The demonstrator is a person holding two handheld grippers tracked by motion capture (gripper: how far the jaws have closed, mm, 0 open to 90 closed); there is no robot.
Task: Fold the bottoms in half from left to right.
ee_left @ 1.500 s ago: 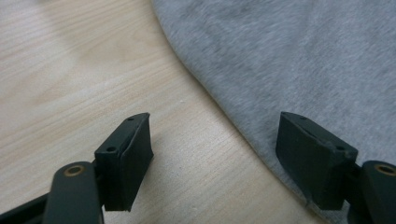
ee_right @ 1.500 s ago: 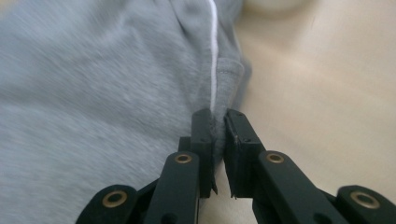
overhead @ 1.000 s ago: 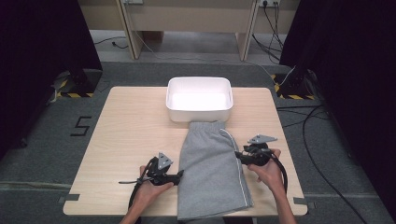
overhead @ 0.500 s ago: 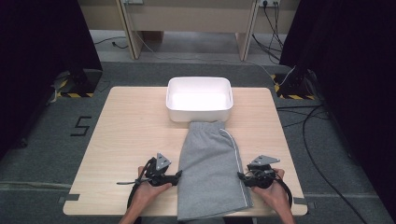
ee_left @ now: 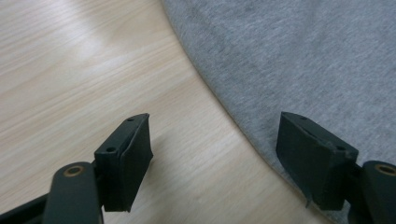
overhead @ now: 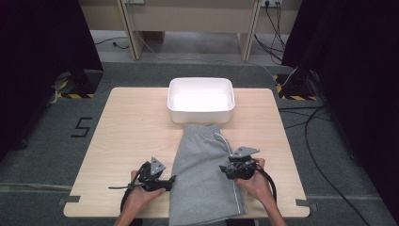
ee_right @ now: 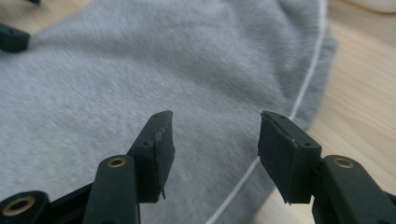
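Grey shorts flat on tabletop, between both grippers. Left gripper fingers released, straddling shorts' hem, nothing pinched. Right gripper fingers apart, just been opening, over shorts' white-piped edge, no grip. White bin beyond shorts' waistband.

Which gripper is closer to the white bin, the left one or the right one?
The right. The right gripper sits over the grey shorts, partway up toward the white bin. The left gripper is lower down at the shorts' left edge, farther from the bin.
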